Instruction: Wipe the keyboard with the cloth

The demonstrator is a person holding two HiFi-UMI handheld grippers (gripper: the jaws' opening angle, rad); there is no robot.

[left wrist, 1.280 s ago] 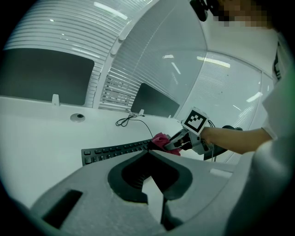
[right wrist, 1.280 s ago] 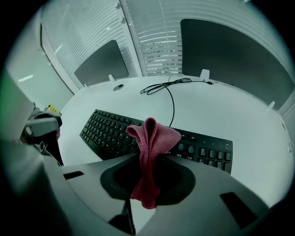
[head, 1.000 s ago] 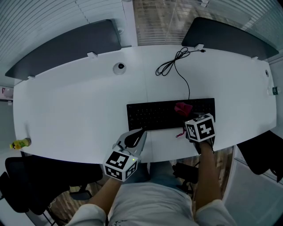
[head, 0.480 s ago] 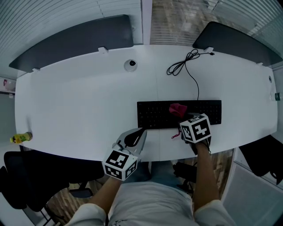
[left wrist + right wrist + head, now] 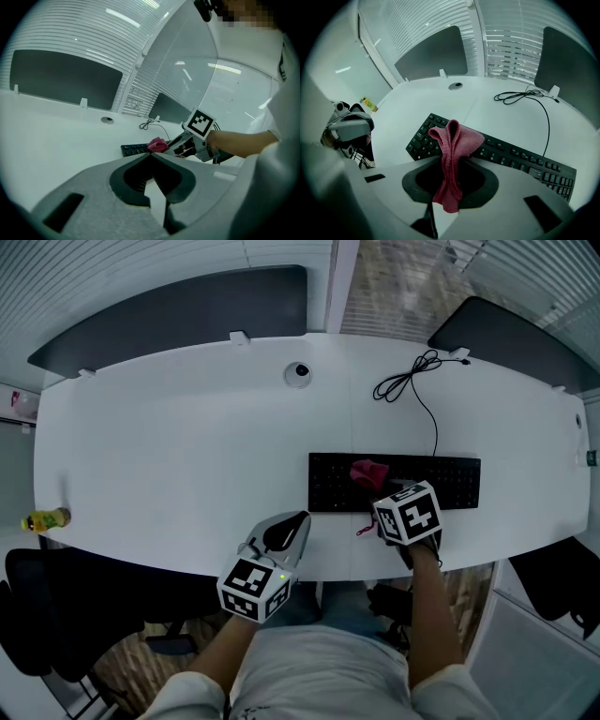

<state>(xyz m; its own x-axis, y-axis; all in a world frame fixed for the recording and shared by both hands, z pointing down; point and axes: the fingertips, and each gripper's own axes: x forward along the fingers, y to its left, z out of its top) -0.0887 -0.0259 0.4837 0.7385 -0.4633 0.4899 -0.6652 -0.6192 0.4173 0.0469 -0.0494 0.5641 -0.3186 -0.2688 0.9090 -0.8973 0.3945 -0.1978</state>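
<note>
Red cloth [image 5: 451, 149] is pinched between the jaws of the right hand-held gripper [image 5: 380, 495]. Its bunched end lies on the black keyboard [image 5: 450, 482] just ahead of that gripper. Left hand-held gripper [image 5: 151, 155] has its jaws together with nothing between, over the white counter's [image 5: 169, 456] near edge. The keyboard is ahead and to its right.

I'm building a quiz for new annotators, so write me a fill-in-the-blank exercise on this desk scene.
The right gripper is shut on a red ____.
Its bunched end lies over the black ____.
The left gripper is shut and holds ____.
Missing words: cloth; keyboard; nothing.
</note>
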